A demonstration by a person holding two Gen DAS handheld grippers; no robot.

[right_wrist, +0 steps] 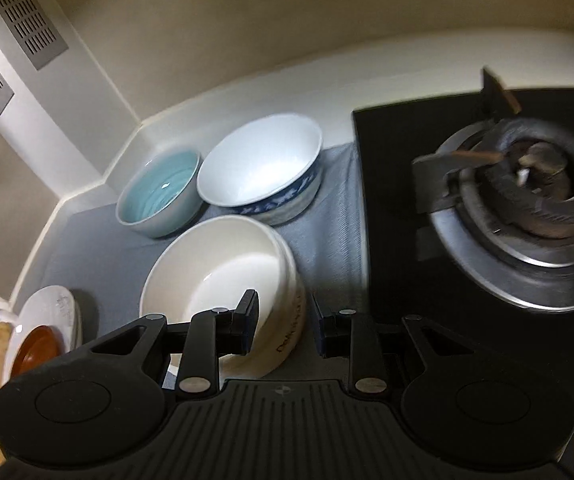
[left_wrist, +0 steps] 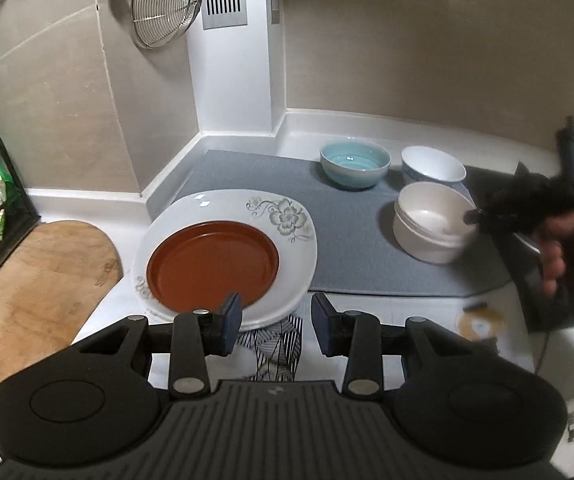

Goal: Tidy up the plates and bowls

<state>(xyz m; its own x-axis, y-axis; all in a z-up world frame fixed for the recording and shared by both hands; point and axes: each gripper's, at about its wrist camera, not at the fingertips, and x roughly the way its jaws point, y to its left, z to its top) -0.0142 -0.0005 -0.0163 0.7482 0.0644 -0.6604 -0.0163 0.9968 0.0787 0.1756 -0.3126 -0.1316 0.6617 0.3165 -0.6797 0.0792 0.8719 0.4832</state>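
Three bowls stood on the grey mat (left_wrist: 351, 248): a teal bowl (left_wrist: 355, 164), a blue-patterned bowl (right_wrist: 261, 170) and a cream bowl (right_wrist: 223, 280). The right tool (right_wrist: 283, 320) was spread apart, straddling the cream bowl's near wall. The left tool (left_wrist: 277, 322) was also apart, just before a brown plate (left_wrist: 213, 266) resting on a floral plate (left_wrist: 287, 216) at the mat's edge on the worktop (left_wrist: 87, 204).

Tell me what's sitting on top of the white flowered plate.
A brown plate lies on the white flowered plate, covering its middle. A patterned cloth peeks from under its near edge; the rest underneath is hidden.
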